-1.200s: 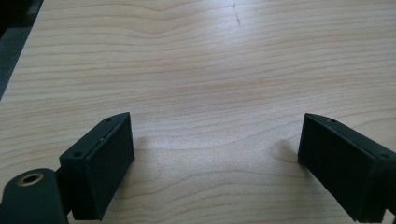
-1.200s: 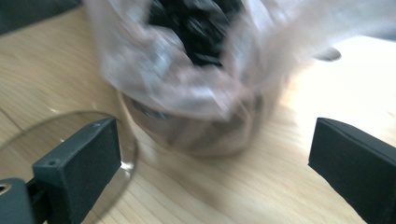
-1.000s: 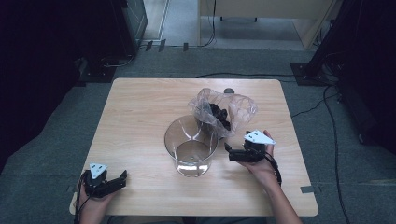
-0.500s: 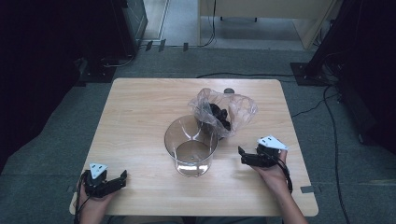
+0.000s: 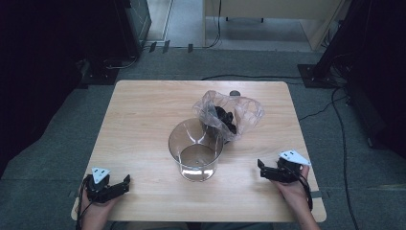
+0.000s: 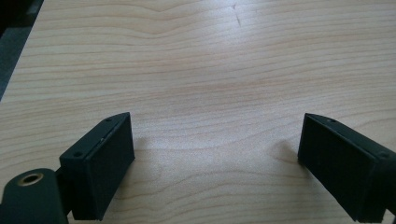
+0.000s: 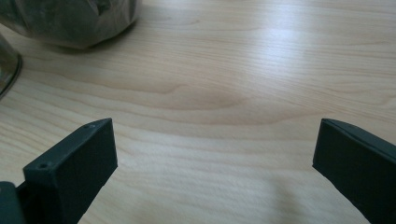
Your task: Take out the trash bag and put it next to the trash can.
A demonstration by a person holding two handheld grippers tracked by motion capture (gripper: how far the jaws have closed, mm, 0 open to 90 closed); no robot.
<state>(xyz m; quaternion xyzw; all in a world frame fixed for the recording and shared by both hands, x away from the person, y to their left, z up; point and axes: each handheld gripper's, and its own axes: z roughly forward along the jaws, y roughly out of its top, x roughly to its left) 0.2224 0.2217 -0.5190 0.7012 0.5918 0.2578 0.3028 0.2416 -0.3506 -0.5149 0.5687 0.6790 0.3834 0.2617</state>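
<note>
Clear glass marks the middle of the scene: a round bowl [image 5: 196, 155] stands upright on the wooden table [image 5: 143, 124], and everything else is placed from it. Just behind the bowl and to its right, touching its far rim, lies a crumpled clear plastic bag [image 5: 229, 115] with dark pieces inside; whether the bag's mouth hangs over the rim cannot be told. In the right gripper view a bulge of the bag [image 7: 70, 21] sits at the top left and a sliver of the bowl [image 7: 8, 65] at the left edge. The right gripper [image 5: 263, 171] lies on the table to the right of the bowl and slightly nearer the person, well apart from it, jaws pointing toward the bowl; its jaws stand wide with bare wood between them. The left gripper [image 5: 125, 182] rests to the left of the bowl and nearer the person, close to the table's front edge, also well apart from the glass. Its jaws too are spread wide, holding nothing, with only wood grain between them in the left gripper view. Each gripper is held in a hand that comes in from the near edge.
</note>
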